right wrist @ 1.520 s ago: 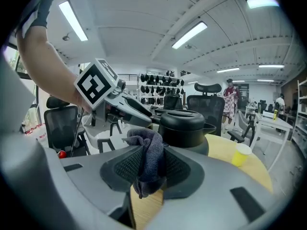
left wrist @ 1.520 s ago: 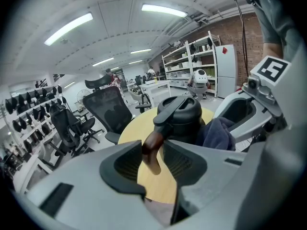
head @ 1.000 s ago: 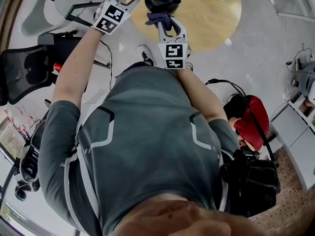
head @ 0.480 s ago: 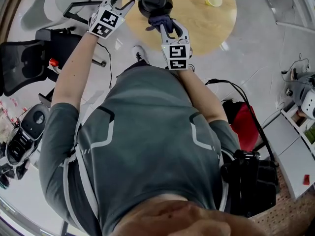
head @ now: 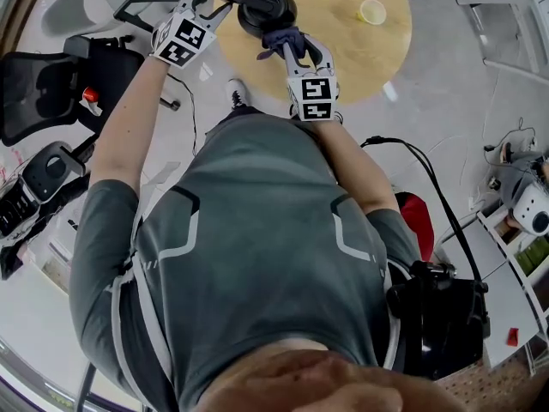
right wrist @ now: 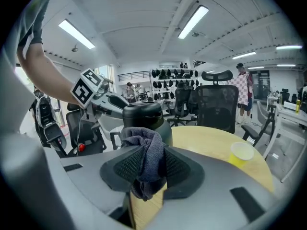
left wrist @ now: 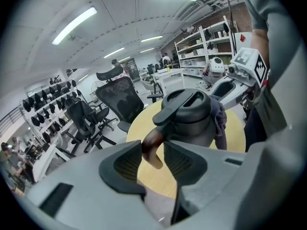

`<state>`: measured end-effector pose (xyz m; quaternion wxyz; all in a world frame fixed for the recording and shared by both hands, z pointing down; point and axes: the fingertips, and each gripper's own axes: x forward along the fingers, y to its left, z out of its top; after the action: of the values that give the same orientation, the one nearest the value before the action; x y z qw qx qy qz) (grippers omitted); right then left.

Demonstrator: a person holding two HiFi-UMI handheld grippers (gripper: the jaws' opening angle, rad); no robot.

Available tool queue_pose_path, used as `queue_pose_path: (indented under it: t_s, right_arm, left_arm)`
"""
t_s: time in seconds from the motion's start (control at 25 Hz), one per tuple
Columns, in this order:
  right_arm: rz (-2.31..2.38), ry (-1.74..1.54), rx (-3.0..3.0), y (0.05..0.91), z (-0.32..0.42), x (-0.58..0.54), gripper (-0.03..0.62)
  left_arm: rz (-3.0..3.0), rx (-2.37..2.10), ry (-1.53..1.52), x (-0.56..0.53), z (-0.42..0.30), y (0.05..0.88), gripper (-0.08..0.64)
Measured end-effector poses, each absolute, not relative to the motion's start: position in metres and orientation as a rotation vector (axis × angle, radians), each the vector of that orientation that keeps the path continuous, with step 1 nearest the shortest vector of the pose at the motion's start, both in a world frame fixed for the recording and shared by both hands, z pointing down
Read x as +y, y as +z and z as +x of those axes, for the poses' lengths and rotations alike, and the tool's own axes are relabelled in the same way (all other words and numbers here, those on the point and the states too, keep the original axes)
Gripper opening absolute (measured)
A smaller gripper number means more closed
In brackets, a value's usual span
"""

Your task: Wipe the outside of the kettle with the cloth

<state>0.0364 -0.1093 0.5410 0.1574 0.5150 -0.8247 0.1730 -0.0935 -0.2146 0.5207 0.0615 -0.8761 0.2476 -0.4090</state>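
A black kettle (head: 268, 9) stands near the front edge of the round wooden table (head: 352, 41). My left gripper (head: 223, 0) is shut on the kettle's brown handle (left wrist: 150, 146), which sticks out toward it from the kettle body (left wrist: 189, 116). My right gripper (head: 294, 43) is shut on a dark grey cloth (head: 281, 36). The cloth (right wrist: 147, 157) bunches between the jaws and presses against the kettle's near side (right wrist: 144, 116). From the left gripper view, the cloth (left wrist: 220, 123) hangs along the kettle's right flank.
A small yellow cup (head: 372, 11) sits on the far right of the table, and shows as the cup (right wrist: 241, 153) in the right gripper view. Black office chairs (head: 34, 97) stand to the left on the floor. A red bag (head: 416, 221) lies to the right.
The head view has shifted, sliding the table and kettle slightly left and down in frame. Both grippers keep their holds; the cloth stays against the kettle's near side.
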Motion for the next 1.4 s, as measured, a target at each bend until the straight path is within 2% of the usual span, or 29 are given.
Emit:
queue_pose_path:
  t_s: [0.88, 1.4]
  right_arm:
    - [1.190, 0.471, -2.539, 0.540, 0.078, -0.159, 0.133]
    - [0.946, 0.430, -2.607, 0.545, 0.073, -0.203, 0.130]
  left_arm:
    - [-2.553, 0.880, -1.278, -0.216, -0.091, 0.520, 0.149]
    - [-2.490, 0.935, -1.295, -0.221, -0.094, 0.519, 0.147]
